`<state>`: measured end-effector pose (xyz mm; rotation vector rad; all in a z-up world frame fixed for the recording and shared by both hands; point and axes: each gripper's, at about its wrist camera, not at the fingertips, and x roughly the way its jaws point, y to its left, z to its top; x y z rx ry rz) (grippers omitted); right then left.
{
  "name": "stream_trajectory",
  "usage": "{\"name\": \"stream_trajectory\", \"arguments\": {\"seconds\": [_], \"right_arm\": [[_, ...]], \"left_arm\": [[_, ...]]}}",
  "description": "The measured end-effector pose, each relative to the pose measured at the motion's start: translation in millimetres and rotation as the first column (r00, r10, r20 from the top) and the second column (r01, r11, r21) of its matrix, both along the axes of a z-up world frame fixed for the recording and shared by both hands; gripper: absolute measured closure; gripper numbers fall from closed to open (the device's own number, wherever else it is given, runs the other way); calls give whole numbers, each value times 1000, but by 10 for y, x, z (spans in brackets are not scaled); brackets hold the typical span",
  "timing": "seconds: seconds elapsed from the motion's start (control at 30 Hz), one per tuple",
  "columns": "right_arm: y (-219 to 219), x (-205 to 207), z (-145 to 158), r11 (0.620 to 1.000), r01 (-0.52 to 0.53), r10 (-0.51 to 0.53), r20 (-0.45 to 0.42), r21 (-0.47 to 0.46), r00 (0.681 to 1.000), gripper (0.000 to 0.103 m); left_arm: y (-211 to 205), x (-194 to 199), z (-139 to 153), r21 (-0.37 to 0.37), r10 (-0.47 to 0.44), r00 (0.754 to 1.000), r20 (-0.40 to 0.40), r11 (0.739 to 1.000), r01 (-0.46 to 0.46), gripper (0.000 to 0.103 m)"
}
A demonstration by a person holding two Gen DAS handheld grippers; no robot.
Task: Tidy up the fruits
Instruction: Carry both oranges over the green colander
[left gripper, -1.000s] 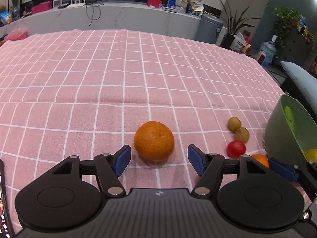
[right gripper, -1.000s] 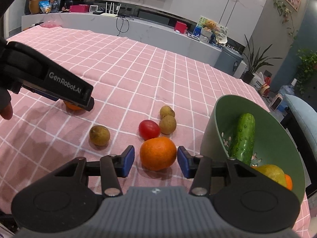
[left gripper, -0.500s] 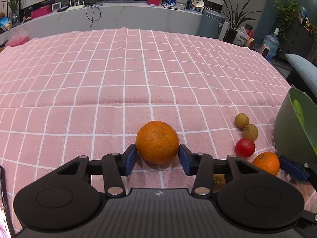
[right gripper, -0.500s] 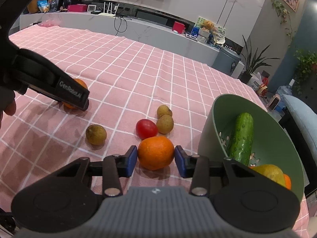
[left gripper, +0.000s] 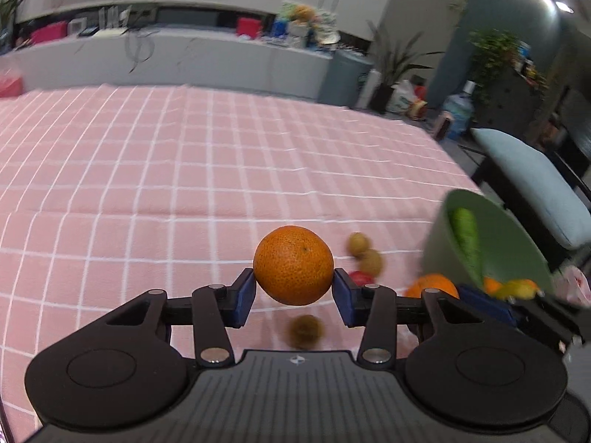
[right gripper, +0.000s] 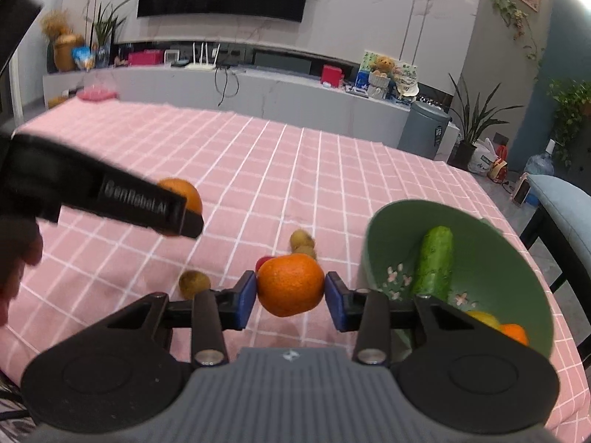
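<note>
A table covered in a pink checked tablecloth fills both wrist views. The left gripper pinches a large orange between its two blue pads, and the fruit hangs clear of the cloth. The right gripper likewise pinches a smaller orange between its blue pads, also lifted off the cloth. Seen from the right wrist, the left gripper's black body reaches in from the left edge with its orange showing at its tip. Near the right edge of the table a green bowl is tilted with its opening towards the camera; inside it lie a cucumber, a yellow fruit and a small orange fruit against the lower wall. On the cloth just left of the bowl, two small brownish kiwis sit touching one another, with a red tomato partly hidden behind the held orange. A third kiwi lies apart, further left and nearer the front edge. Part of a person's hand appears at the left edge of the right wrist view. The left wrist view is blurred.
</note>
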<state>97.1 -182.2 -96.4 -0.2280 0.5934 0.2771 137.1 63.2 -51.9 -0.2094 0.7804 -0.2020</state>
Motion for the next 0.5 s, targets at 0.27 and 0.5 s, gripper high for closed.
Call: {"name": "stream_trajectory", "arguments": {"seconds": [0.27,0.5], "right_arm": [[-541,-29,393,991,44,-42,-15,126,999,66],[-1144,48,642,978,80,-71,-52,192,996,66]], "left_arm": [[-413,-89,297,-13,-132,990,45,991,133,52],[-1000,-8,466,44,-272,961,42,962,270,52]]}}
